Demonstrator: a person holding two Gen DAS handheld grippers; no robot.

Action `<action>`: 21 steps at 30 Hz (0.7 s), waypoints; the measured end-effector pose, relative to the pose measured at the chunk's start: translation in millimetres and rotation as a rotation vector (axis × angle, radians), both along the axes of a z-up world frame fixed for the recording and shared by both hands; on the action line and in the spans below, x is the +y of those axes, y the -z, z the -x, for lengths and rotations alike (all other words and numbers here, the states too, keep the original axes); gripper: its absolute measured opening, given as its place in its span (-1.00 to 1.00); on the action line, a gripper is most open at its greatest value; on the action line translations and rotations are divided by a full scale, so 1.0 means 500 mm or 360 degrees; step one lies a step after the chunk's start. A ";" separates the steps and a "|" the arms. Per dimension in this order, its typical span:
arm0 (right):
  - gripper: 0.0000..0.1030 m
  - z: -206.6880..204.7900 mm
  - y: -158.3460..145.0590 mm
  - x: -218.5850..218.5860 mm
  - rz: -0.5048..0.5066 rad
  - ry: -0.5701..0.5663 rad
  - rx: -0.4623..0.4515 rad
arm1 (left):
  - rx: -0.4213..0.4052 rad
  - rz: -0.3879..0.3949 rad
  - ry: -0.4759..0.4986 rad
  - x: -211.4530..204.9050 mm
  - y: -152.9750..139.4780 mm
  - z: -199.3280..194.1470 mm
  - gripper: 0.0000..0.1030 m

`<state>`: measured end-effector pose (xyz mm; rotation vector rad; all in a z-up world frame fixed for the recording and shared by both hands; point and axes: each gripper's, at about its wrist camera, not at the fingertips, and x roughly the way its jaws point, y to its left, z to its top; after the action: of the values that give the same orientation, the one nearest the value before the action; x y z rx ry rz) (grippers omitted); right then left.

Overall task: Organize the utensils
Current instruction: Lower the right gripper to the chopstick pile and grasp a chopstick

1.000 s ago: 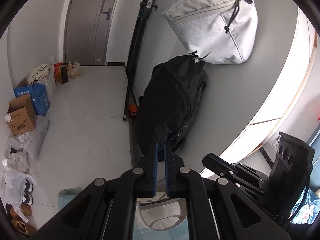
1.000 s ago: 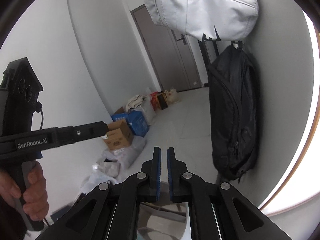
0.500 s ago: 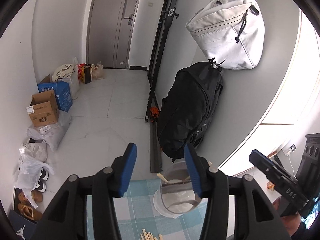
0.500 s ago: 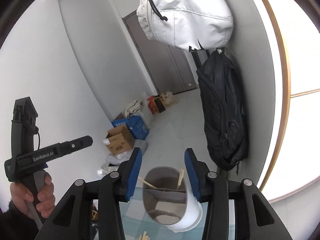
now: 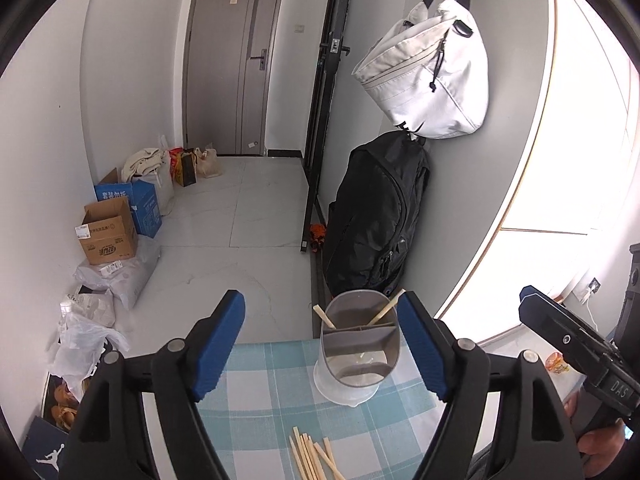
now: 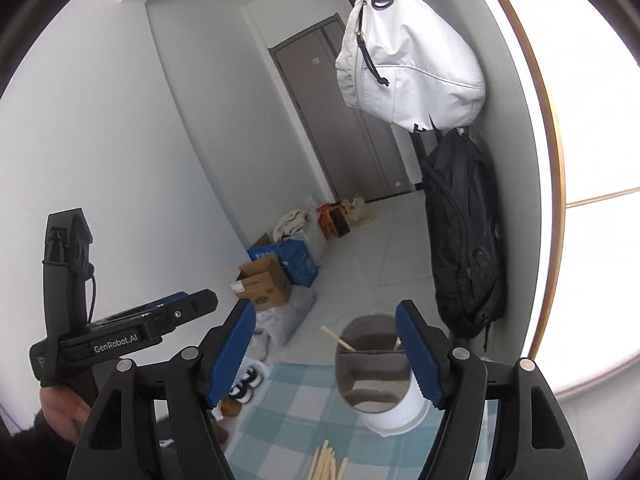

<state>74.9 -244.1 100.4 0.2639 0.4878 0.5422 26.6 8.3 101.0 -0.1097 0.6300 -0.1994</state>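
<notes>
Pale wood chopsticks (image 5: 314,458) lie loose in a fanned bunch on the blue-and-white checked tablecloth (image 5: 256,400), near the bottom edge of the left wrist view. Just beyond them stands the utensil holder (image 5: 356,356): grey divided insert, smooth translucent-white plastic outer cup, oval mouth, two sticks already leaning inside. The left gripper (image 5: 320,344) hangs above the cloth, jaws spread wide, holding nothing, with blue ribbed pads (image 5: 218,344). The sticks are probably very light, stiff, thin and smooth, so likely to roll or slip; best pinched mid-length, or a little toward one end, so the tip can drop into a compartment. The holder looks light and may tip if knocked.

Right wrist view: the right gripper (image 6: 324,352) is also wide open and empty, framing the same holder (image 6: 380,380) at the far edge of the table. The chopstick bunch (image 6: 326,464) sits low in frame, between the fingers, apart from the holder. Most sticks remain unsorted, so the task seems at an early stage. The floor beyond is glossy tile.
</notes>
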 end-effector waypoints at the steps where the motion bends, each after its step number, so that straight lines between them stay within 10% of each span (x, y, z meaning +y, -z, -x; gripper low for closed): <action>1: 0.48 0.011 0.003 0.003 0.0010 0.0001 -0.0006 | -0.0004 -0.0014 0.0002 -0.001 0.004 0.007 0.46; 21: 0.76 0.048 0.228 0.090 0.0280 -0.0169 0.0320 | 0.0277 0.0043 -0.0114 0.084 0.231 0.042 0.52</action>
<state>50.8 -199.1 -13.4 0.1248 0.7437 0.5752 5.8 50.1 -14.8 -0.1770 0.7956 -0.1297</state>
